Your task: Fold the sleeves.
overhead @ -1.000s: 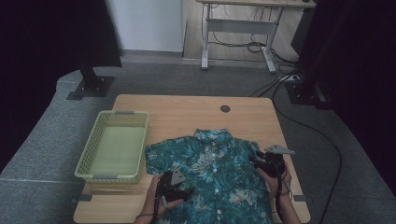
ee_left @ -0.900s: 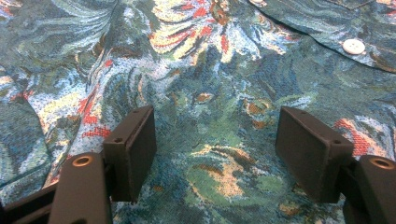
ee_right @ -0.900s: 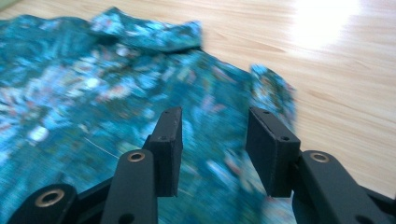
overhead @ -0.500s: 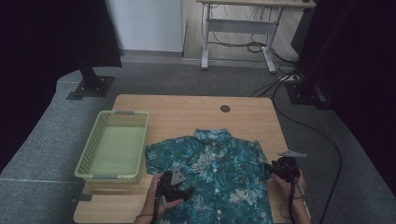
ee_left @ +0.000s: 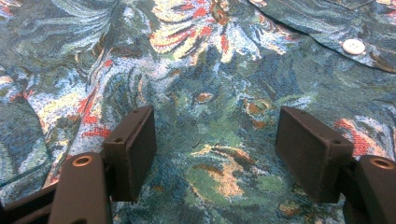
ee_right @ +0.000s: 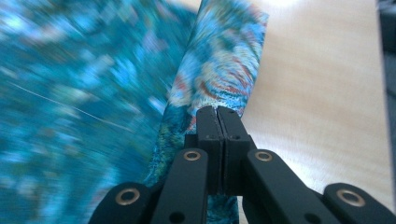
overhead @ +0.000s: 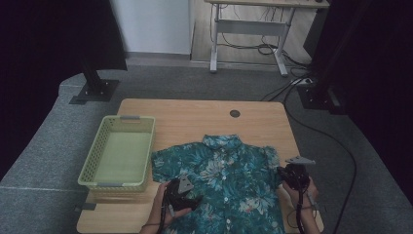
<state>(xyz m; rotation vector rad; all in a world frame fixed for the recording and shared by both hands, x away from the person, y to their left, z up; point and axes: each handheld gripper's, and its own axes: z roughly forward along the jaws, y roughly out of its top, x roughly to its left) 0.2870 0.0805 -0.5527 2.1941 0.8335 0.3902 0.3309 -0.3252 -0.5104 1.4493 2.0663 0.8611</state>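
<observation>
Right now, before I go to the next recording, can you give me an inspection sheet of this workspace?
Surface: light wooden table, round dark grommet near its far edge.
Job's things: teal floral short-sleeved shirt spread flat, buttoned, collar away from the person.
Clutter: pale green plastic basket left of the shirt, nothing seen inside.
Grippers: left tongs open over the shirt front; right tongs shut on the shirt's sleeve edge.
Cables: black cable across the floor right of the table.
Surroundings: grey carpet, white desk frame behind.

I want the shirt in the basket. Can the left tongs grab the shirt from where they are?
Probably yes. The left tongs hang open right over the shirt, cloth showing between the jaws and nothing lying in between. The right tongs already pinch its edge.
</observation>
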